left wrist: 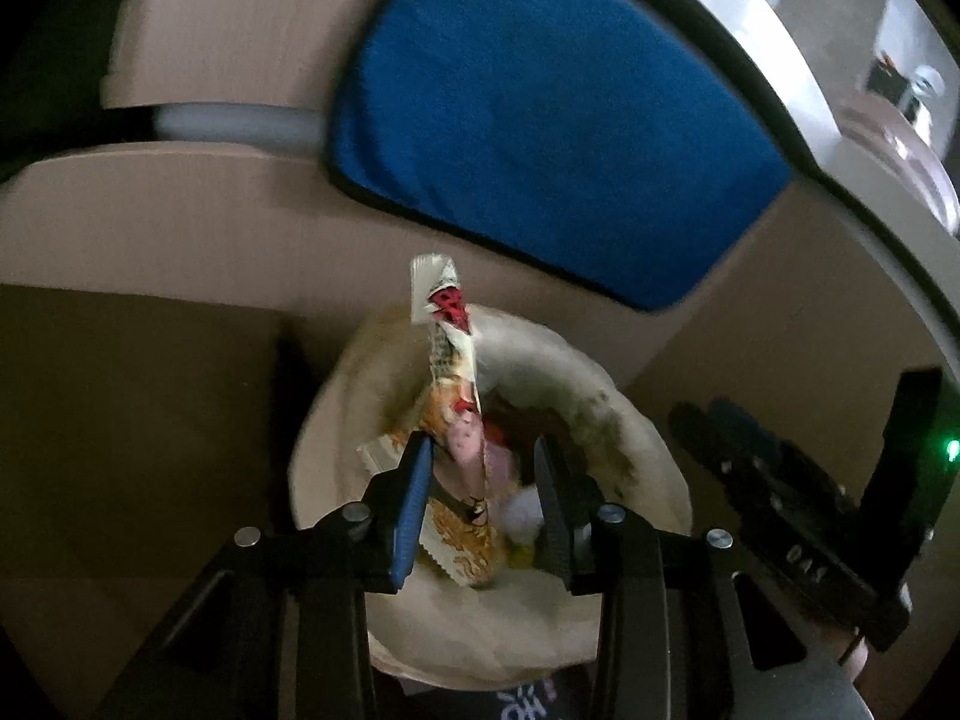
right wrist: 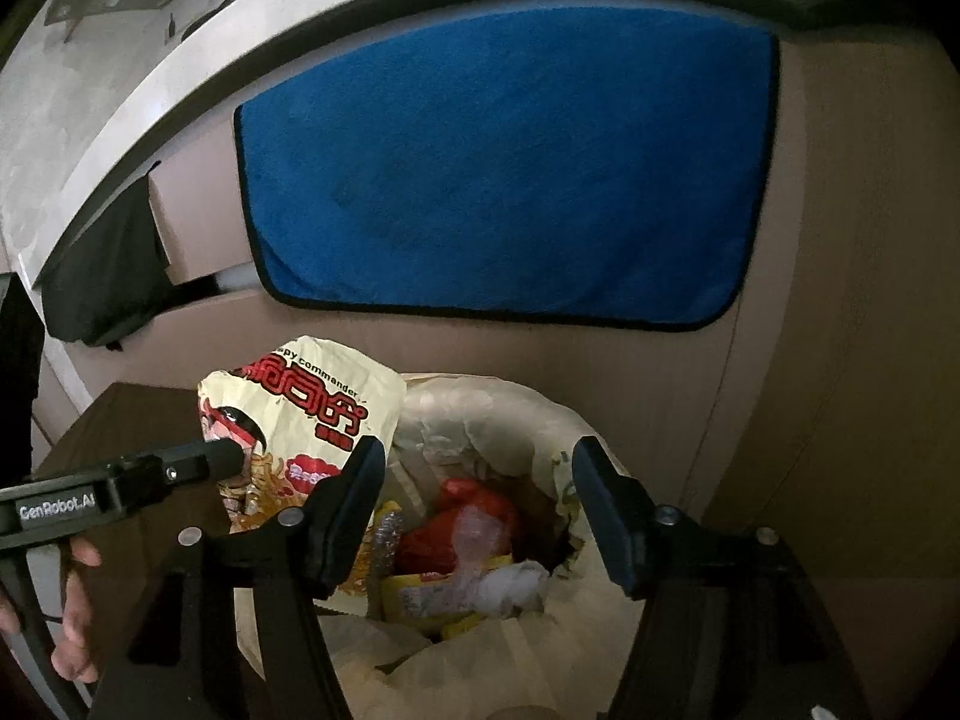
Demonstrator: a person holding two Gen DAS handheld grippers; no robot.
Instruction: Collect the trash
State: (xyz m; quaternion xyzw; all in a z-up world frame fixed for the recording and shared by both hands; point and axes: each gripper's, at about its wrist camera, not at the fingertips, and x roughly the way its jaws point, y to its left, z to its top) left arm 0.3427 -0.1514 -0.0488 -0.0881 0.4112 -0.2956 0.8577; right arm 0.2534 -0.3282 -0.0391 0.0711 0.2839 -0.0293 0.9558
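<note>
A pale-lined trash bin (left wrist: 630, 420) stands below both grippers, with red, yellow and clear wrappers (right wrist: 462, 534) inside it. A cream noodle snack wrapper (left wrist: 447, 372) with red print stands edge-on over the bin's mouth, between the fingers of my left gripper (left wrist: 483, 468). The jaws are apart; the wrapper lies near the left pad and is not pinched. From the right wrist view the wrapper (right wrist: 300, 414) shows its printed face, with a left finger (right wrist: 222, 461) against it. My right gripper (right wrist: 480, 480) hangs open above the bin with nothing between its fingers, and shows dark at the right (left wrist: 714, 420).
A blue towel (right wrist: 504, 180) hangs on the beige cabinet front (right wrist: 840, 300) behind the bin, under a white counter edge (right wrist: 180, 78). A black cloth (right wrist: 102, 276) hangs at the left. A person's hand (right wrist: 78, 600) holds the left gripper's handle. Dark brown floor (left wrist: 138, 420) lies left of the bin.
</note>
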